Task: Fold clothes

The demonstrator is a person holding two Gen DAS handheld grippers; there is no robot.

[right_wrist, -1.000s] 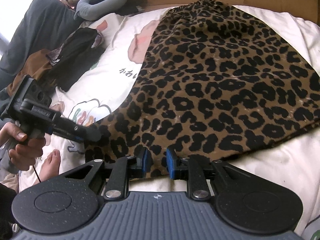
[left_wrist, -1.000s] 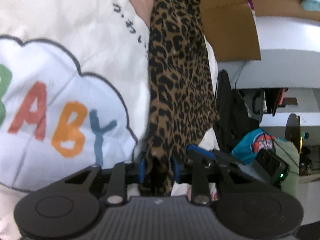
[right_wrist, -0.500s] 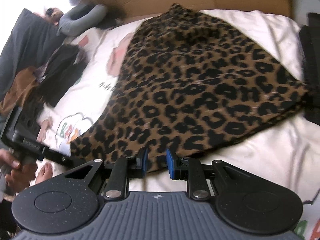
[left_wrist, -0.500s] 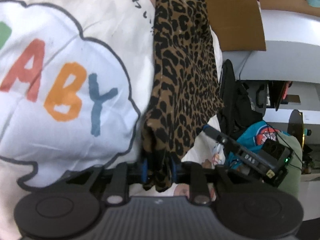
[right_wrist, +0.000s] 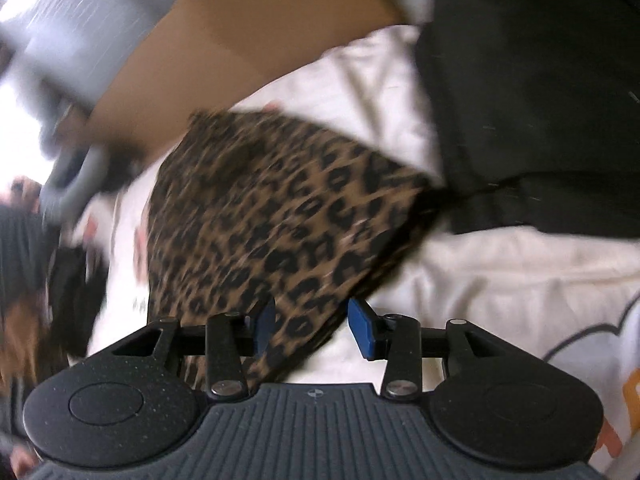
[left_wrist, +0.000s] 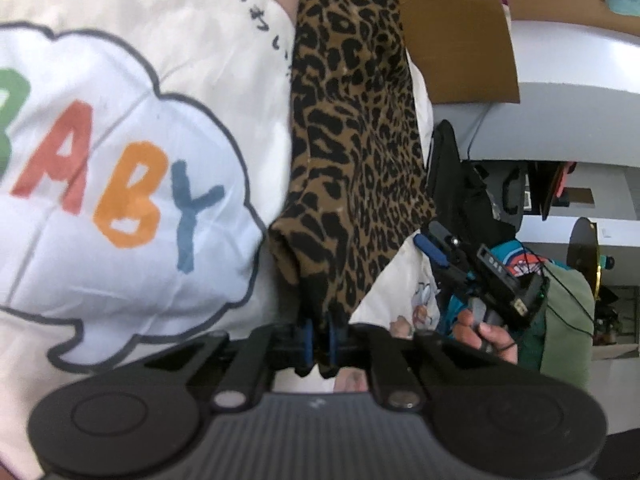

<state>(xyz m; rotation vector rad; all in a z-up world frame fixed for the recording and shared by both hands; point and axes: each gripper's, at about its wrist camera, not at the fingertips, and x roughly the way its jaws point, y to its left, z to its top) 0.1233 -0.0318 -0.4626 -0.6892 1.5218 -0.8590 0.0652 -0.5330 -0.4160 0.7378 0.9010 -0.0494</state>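
A leopard-print garment (left_wrist: 352, 140) lies on a white quilt (left_wrist: 120, 60) printed with a cloud and "BABY". My left gripper (left_wrist: 318, 344) is closing, its blue pads pinching the garment's near corner, which rises bunched from the jaws. In the blurred right wrist view the garment (right_wrist: 272, 220) lies folded over, one edge running between the jaws of my right gripper (right_wrist: 312, 328). Those jaws are opening and the pads stand apart, not pressing the cloth. The left wrist view also shows the right gripper (left_wrist: 430, 246) beside the garment's right edge, held by a hand (left_wrist: 488, 332).
A cardboard box (left_wrist: 452, 40) stands past the garment's far end. A black garment (right_wrist: 540, 100) lies to the right on the quilt (right_wrist: 500, 280). Dark clothes (right_wrist: 72, 288) are piled on the left. Off the bed's right side are a teal item (left_wrist: 516, 264) and shelving (left_wrist: 580, 200).
The left jaws have closed tight on the garment's corner. The right jaws have spread and released the hem, and the right gripper has swung sideways and rolled, blurring its view.
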